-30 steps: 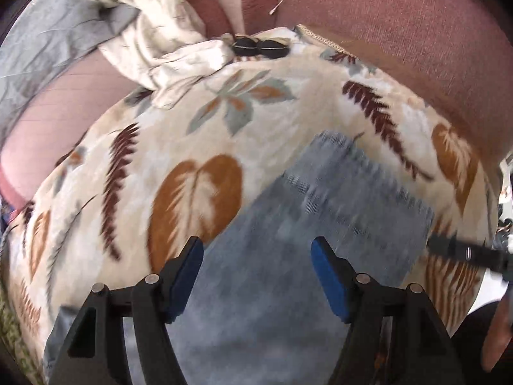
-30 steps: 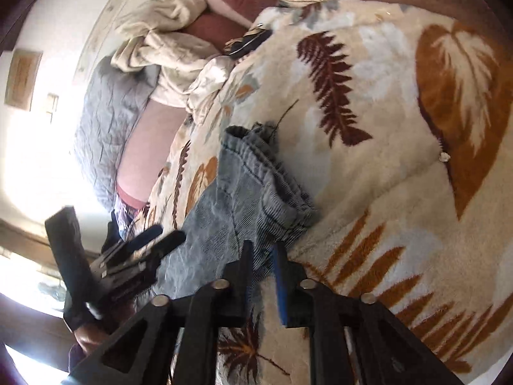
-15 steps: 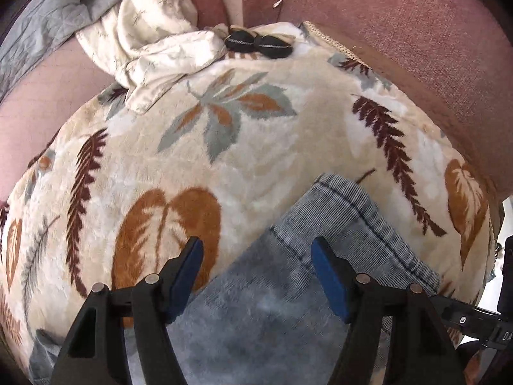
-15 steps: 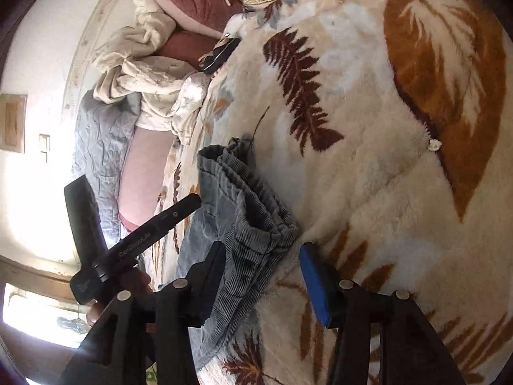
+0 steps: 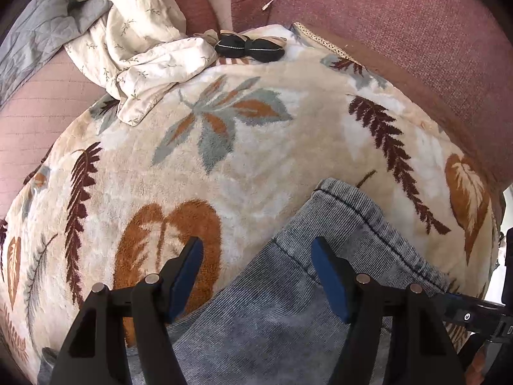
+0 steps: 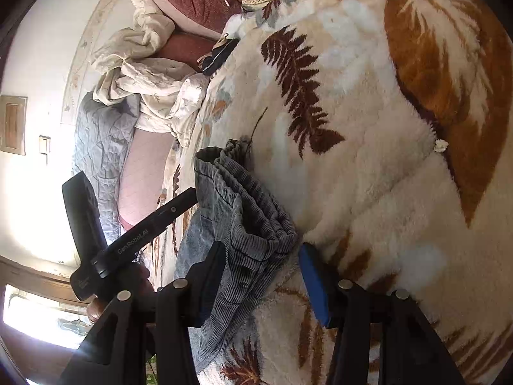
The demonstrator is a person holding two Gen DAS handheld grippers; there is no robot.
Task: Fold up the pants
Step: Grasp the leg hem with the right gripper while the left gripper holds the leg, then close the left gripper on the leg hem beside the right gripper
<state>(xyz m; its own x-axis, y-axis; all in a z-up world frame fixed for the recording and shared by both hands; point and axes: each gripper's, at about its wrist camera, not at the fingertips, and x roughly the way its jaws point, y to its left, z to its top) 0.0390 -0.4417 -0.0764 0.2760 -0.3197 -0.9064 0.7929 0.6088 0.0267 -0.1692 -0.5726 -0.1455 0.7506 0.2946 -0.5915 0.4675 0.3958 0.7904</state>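
The grey-blue corduroy pants [image 5: 288,295] lie folded on a cream blanket with leaf prints [image 5: 224,166]. In the left wrist view my left gripper [image 5: 256,276] is open and empty above the pants' left edge. In the right wrist view the stacked leg ends of the pants [image 6: 243,211] face me. My right gripper [image 6: 263,285] is open, with its jaws on either side of the pants' near corner. The left gripper [image 6: 134,240] shows there as a black tool at the left.
A crumpled cream sheet [image 5: 138,41] and a black object [image 5: 250,48] lie at the blanket's far edge. Dark red cushions [image 5: 400,19] rise behind. A grey quilt [image 5: 35,32] is at the far left. The blanket's right edge drops off near the right gripper [image 5: 474,317].
My right gripper has opened and let go of the pants' edge. My left gripper has drawn back toward me and to the left; the pants now lie still.
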